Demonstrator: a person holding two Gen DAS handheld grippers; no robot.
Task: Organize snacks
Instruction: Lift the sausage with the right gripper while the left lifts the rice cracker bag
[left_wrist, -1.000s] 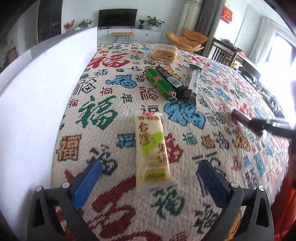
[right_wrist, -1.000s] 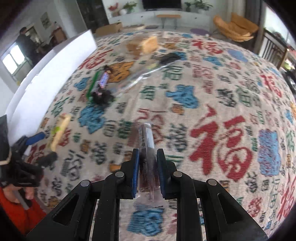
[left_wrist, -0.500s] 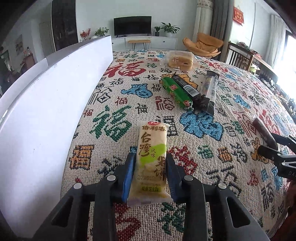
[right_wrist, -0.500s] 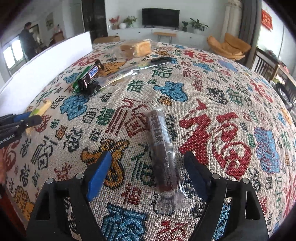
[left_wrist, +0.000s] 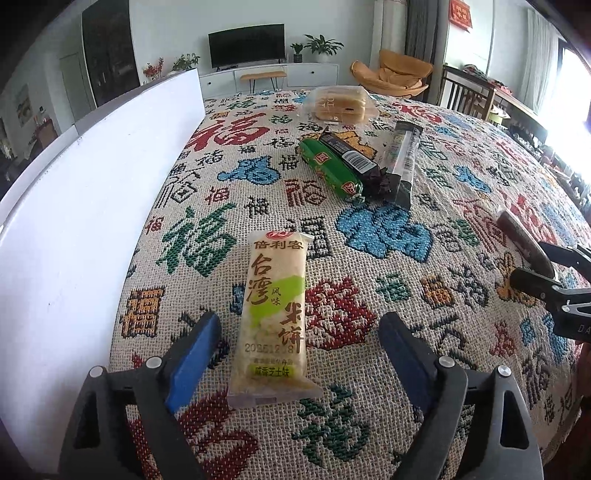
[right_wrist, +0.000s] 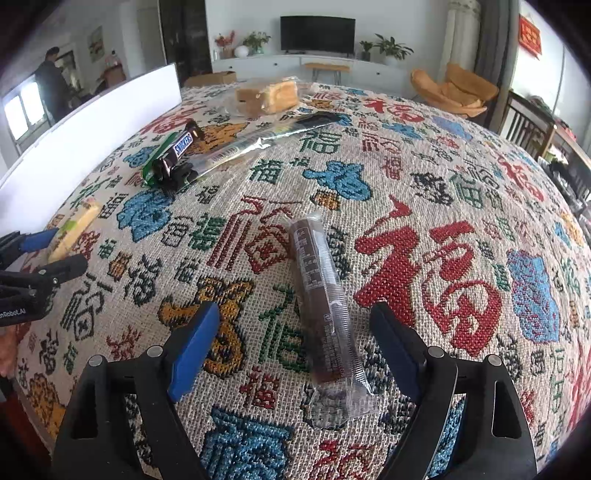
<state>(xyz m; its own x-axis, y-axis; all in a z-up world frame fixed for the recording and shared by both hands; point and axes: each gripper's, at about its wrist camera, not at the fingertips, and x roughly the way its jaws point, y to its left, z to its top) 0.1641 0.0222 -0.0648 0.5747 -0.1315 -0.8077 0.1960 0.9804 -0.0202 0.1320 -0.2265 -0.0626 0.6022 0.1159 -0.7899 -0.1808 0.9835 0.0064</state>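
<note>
On the patterned tablecloth (left_wrist: 388, 236), six snacks; one clear pack of bread (left_wrist: 341, 103) farthest from my rice cracker packet (left_wrist: 275, 314), three long wrappers clustered between them; my left gripper (left_wrist: 299, 349), just reopened, straddles that packet untouched; my right gripper (right_wrist: 291, 339) stands spread around the brown bar (right_wrist: 321, 299).

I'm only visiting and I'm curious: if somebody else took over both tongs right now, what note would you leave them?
Left tongs: open, jaws have just been opening; the yellow rice cracker pack lies loose between them on the patterned cloth.
Right tongs: open; the brown snack stick lies free between them.
Further back, the green pack, Snickers bar and long dark packet sit grouped, the bread pack beyond them.
Done: both items released.
Left: probably moving these two over to the group.
</note>
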